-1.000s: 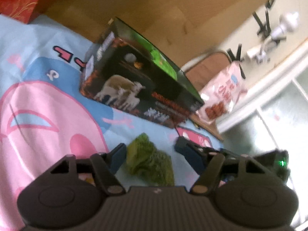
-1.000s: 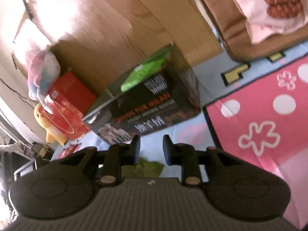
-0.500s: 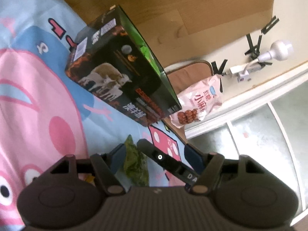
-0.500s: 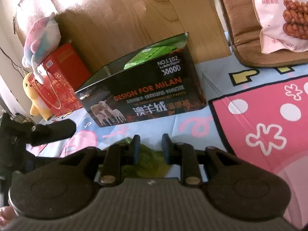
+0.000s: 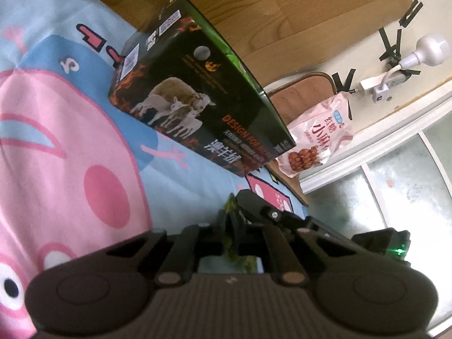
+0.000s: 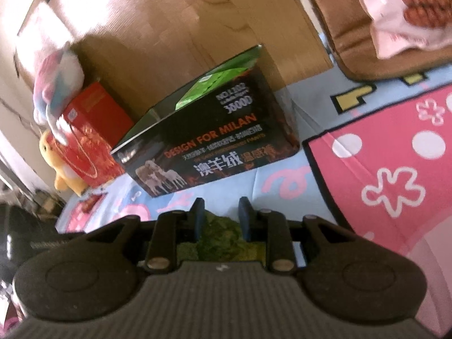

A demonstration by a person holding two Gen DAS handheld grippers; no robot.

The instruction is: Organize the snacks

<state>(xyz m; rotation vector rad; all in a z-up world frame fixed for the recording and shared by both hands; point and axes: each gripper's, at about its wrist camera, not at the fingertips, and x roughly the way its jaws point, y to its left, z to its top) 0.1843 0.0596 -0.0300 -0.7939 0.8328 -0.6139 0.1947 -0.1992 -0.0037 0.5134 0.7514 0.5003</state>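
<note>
Both grippers hold one crinkled green snack packet. In the left wrist view my left gripper (image 5: 230, 223) is shut on the packet (image 5: 229, 244), seen edge-on, with the right gripper's finger (image 5: 254, 204) crossing just beyond it. In the right wrist view my right gripper (image 6: 220, 214) is shut on the same green packet (image 6: 219, 237). A black open-topped box (image 5: 197, 104) with sheep pictures stands on the cartoon mat ahead; it also shows in the right wrist view (image 6: 209, 147). A pink snack bag (image 5: 316, 138) lies on a brown cushion beyond the box.
The pink and blue cartoon mat (image 5: 70, 141) covers the floor. A red gift box (image 6: 90, 135) and plush toys (image 6: 56, 84) stand left of the black box. A wooden board (image 6: 169, 28) rises behind. A brown cushion (image 6: 339, 36) and a wall plug with lamp (image 5: 395, 76) are at the right.
The left gripper has closed from wide open onto the green packet. The packet has lifted off the mat between both grippers. The right gripper stays shut on it.
</note>
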